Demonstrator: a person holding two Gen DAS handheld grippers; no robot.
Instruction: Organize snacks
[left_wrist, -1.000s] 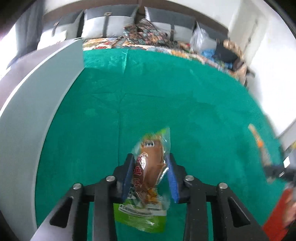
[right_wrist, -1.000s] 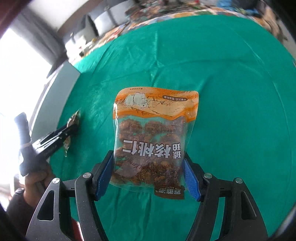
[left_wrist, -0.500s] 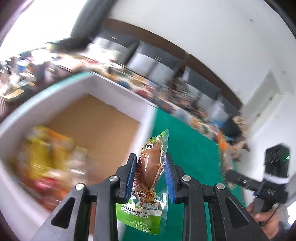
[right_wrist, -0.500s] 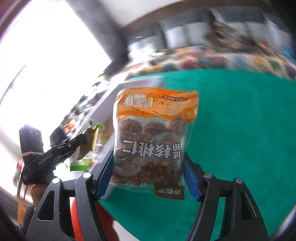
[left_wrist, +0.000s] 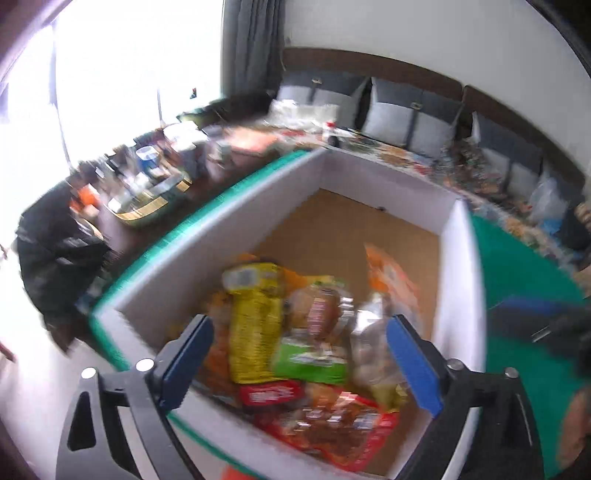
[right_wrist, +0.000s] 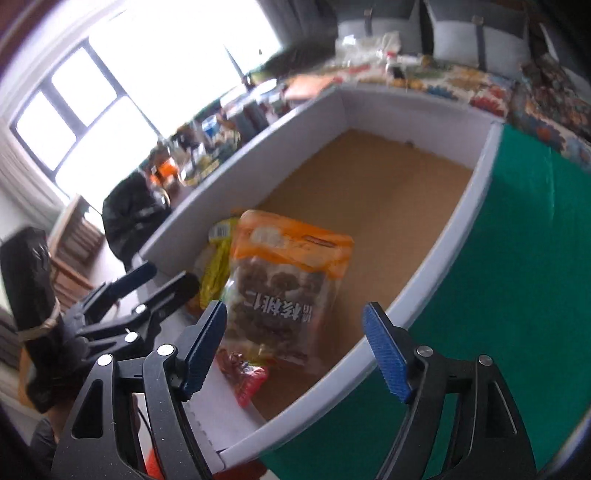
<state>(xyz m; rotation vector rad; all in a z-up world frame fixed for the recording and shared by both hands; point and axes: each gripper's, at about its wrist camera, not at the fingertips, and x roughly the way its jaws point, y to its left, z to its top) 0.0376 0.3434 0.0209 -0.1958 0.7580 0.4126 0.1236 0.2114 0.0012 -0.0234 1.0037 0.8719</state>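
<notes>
Hovering over one white-walled box (left_wrist: 460, 258) with a brown cardboard floor, both tools are spread wide and grip nothing. The left tool (left_wrist: 299, 356) points down at the near corner, where several snack packets lie heaped; blur keeps me from an exact count, but one yellow packet (left_wrist: 255, 321), one green-ended packet (left_wrist: 314, 354) and one red packet (left_wrist: 332, 424) can be told apart. The right tool (right_wrist: 295, 347) is tilted toward the same box from the tabletop (right_wrist: 517, 258) side, over its green cloth. One orange-topped walnut bag (right_wrist: 284, 288) sits between its blue pads (right_wrist: 386, 350) in the view but touches neither, lying in the box against the heap. In the right wrist view the left tool shows at the left, also open.
</notes>
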